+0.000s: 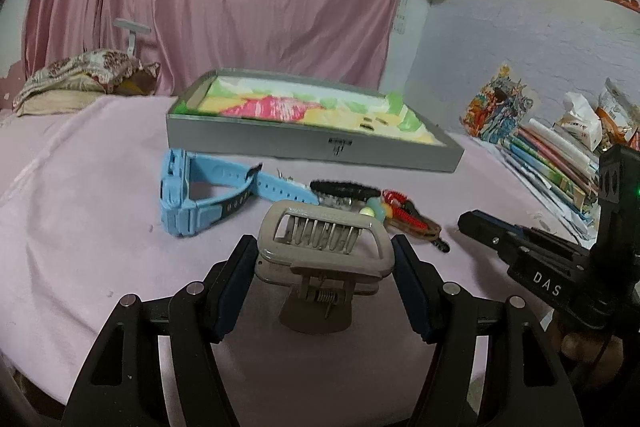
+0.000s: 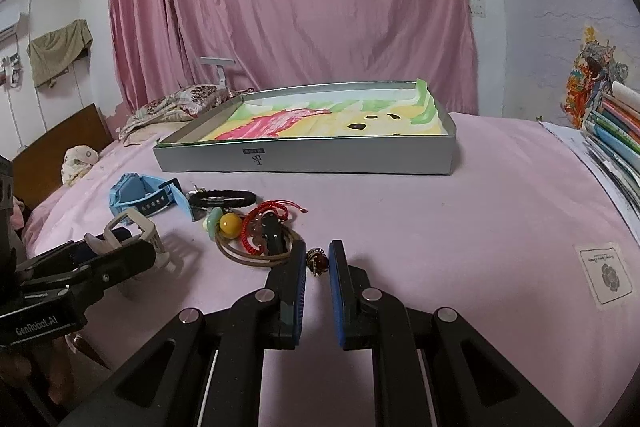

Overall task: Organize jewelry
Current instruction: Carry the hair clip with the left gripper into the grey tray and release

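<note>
Left gripper (image 1: pixel 324 267) clamps a beige hair claw (image 1: pixel 320 259); right gripper (image 2: pixel 317 263) pinches a small ring (image 2: pixel 317 261).

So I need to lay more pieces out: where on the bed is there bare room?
Bare sheet lies right of the red cord, between the tray and the label. More lies left of the watch. It is crowded between the watch and the cord.

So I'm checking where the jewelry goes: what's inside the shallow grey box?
Inside the shallow grey box, only a colourful cartoon-print lining shows, with no jewelry on it. The near wall hides the floor's front strip.
</note>
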Motion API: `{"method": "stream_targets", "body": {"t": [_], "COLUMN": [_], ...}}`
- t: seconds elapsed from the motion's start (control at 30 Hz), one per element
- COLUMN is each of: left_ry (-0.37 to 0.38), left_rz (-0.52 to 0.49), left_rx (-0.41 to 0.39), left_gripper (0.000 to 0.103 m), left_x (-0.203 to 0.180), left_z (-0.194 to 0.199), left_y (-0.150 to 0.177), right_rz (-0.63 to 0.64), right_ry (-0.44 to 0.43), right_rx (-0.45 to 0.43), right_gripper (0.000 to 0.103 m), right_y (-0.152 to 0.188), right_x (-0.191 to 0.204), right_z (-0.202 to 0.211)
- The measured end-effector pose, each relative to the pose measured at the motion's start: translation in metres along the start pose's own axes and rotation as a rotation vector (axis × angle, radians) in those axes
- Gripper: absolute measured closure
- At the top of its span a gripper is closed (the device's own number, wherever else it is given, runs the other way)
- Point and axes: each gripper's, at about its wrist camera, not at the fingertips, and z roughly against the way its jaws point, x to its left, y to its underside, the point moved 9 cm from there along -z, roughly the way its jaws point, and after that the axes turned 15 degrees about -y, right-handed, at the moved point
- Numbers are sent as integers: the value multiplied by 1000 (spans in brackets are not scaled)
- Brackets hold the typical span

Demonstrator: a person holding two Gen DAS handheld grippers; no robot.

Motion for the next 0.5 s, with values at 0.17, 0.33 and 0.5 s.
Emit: {"method": "stream_targets", "body": {"t": [0.17, 0.33, 0.5], "left_ry": [0, -7, -18], "left_rz": [-4, -14, -20], "left_rx": [-56, -144, -227], "left_gripper": [42, 42, 42], "left_x": [-4, -8, -11], "left_z": [8, 13, 14], "left_y": [-21, -59, -97], "right_rz": [25, 47, 65], "right_ry": [-23, -31, -29], "right_rx": [-65, -139, -190], "right_gripper": [92, 92, 92], "right_y": [-17, -50, -86], "right_x": [7, 9, 5], "right_z": [11, 22, 26]}}
